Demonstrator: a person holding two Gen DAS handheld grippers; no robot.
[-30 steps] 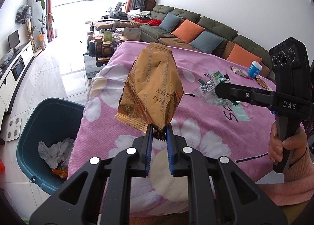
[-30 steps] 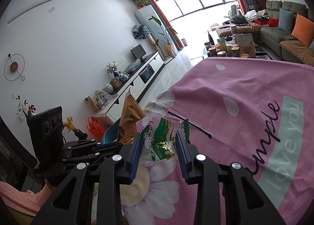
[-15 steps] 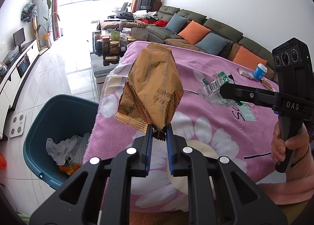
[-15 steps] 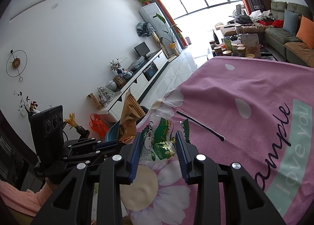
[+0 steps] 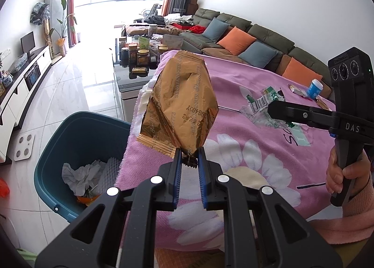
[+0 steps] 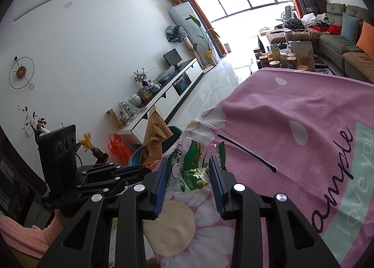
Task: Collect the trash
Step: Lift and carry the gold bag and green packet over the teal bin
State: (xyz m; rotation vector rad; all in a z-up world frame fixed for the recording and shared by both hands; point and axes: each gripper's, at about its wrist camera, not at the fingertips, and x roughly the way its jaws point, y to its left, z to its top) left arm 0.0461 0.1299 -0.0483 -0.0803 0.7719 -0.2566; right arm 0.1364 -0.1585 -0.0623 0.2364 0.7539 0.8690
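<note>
Sunlight is pouring through the big window into a living room with a green sofa [image 5: 254,34], while a pink flowered blanket [image 5: 245,128] is covering the desk in the foreground. At the left hand-held gripper [image 5: 188,159], the blue pads are pinching the crimped bottom edge of a gold foil snack bag [image 5: 180,107], which is standing upright above the desk's left edge. Just beyond that edge, on the tiled floor, a teal trash bin [image 5: 70,132] is sitting with crumpled white paper [image 5: 79,175] already lying inside.

The right hand-held gripper [image 6: 189,172] is clamping a clear wrapper with green and white print [image 6: 190,170], its pads pressing on both sides, and is holding it over the blanket near the corner. A hand [image 5: 343,174] in a pink sleeve is gripping this tool's handle. Farther back on the blanket, a small blue cup [image 5: 314,88] and a few flat wrappers [image 5: 298,89] are resting, well apart from both tools.
</note>
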